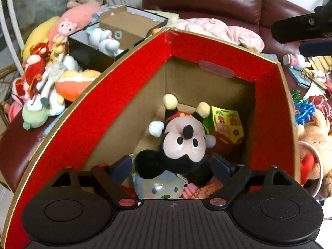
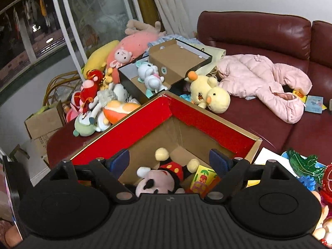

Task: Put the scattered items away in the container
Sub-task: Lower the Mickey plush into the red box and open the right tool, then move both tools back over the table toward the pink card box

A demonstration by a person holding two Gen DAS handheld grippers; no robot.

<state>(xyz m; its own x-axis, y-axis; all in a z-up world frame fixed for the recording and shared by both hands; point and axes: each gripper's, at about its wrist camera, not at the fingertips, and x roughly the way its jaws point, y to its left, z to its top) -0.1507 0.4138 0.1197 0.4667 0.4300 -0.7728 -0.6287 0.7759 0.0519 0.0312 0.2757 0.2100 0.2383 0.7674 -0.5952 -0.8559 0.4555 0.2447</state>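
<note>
Mouse plush (image 1: 178,143) upside down inside the red-lined box (image 1: 128,87), feet toward the far wall, head near the camera, lying on a pale round toy (image 1: 159,188) and pink block pieces (image 1: 199,191), with a yellow patterned cube (image 1: 226,126) just to its right. Left tongs (image 1: 172,166) apart, blue pads flanking the black ear and head, seemingly not pressing; looks like a release inside the box. Best done by lifting straight up and keeping the pads wide, so the ear does not snag and drag the plush back out. Right tongs (image 2: 170,161) also apart, holding nothing, hovering over the near rim of the same box, so risk of the two tools crowding each other above the opening.

Still loose on the sofa (image 2: 255,33): yellow chick plush (image 2: 209,95) just beyond the far corner of the box, a heap of soft toys (image 2: 97,103) to the left, pink padded jacket (image 2: 265,83) to the right, green and blue trinkets (image 2: 305,166) at near right. Black shoebox (image 2: 166,70) holding a white elephant toy (image 2: 151,76) behind, probably not the target container
</note>
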